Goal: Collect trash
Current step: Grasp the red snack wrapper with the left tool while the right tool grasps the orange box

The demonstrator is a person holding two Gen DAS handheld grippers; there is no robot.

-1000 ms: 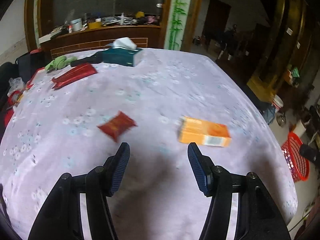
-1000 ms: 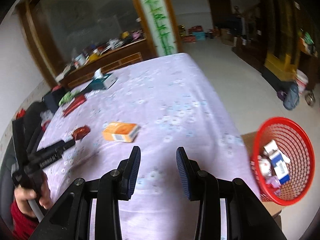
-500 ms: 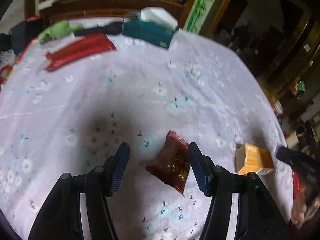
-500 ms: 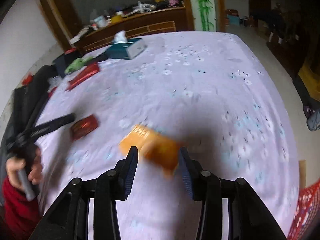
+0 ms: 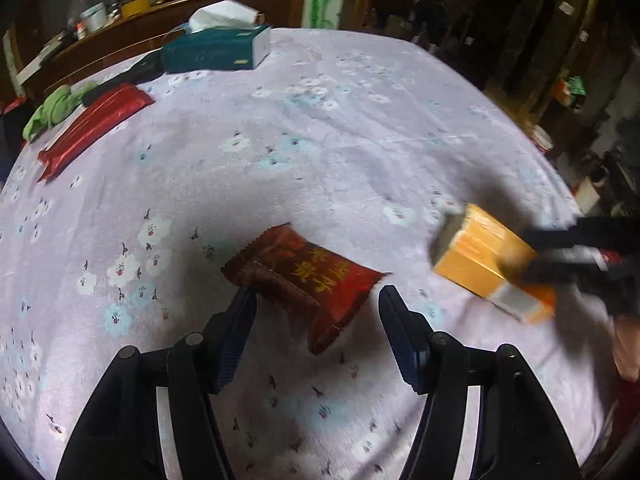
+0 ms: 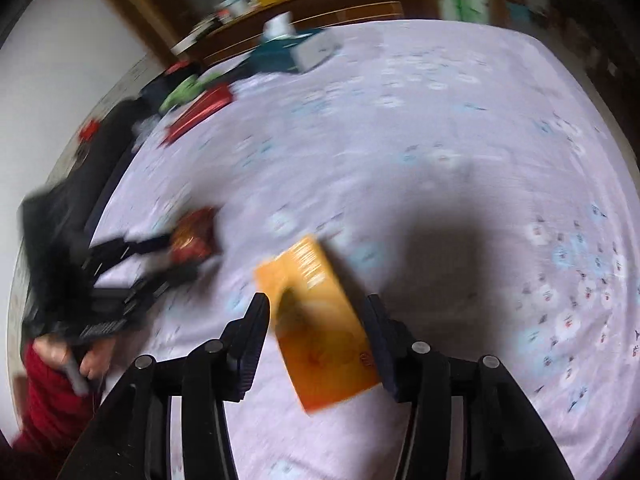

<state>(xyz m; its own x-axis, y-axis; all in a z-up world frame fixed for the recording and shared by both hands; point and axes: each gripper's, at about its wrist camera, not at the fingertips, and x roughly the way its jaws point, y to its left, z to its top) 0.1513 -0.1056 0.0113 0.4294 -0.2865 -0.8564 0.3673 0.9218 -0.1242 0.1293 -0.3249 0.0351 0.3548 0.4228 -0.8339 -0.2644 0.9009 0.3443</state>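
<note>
Where the floral cloth (image 5: 360, 128) covers the table, two pieces of trash are found lying flat, near each other.

Item 1: red wrapper (image 5: 304, 276). It is laid on the cloth with gold characters on its face, its near end reaching in between the fingertips of the left gripper (image 5: 316, 308). The left fingers (image 5: 234, 336) are spread wide, one to each side of the wrapper; nothing is gripped, and contact cannot be told. In the right wrist view the wrapper (image 6: 194, 236) is seen blurred, at the tip of the left gripper (image 6: 160, 248).

Item 2: orange box (image 6: 320, 320). It is laid flat on the cloth, set between the fingers of the right gripper (image 6: 318, 322). The right fingers (image 6: 250, 344) are held well apart, wider than the box, and gaps are seen on both sides; nothing is clamped. In the left wrist view the box (image 5: 488, 264) is seen to the right of the wrapper, with the right gripper (image 5: 576, 252) blurred over its far end.

Other articles, at the far side of the cloth and well apart from the trash: teal tissue box (image 5: 216, 48); long red pack (image 5: 92, 124); green cloth (image 5: 56, 108), just beside the pack.
</note>
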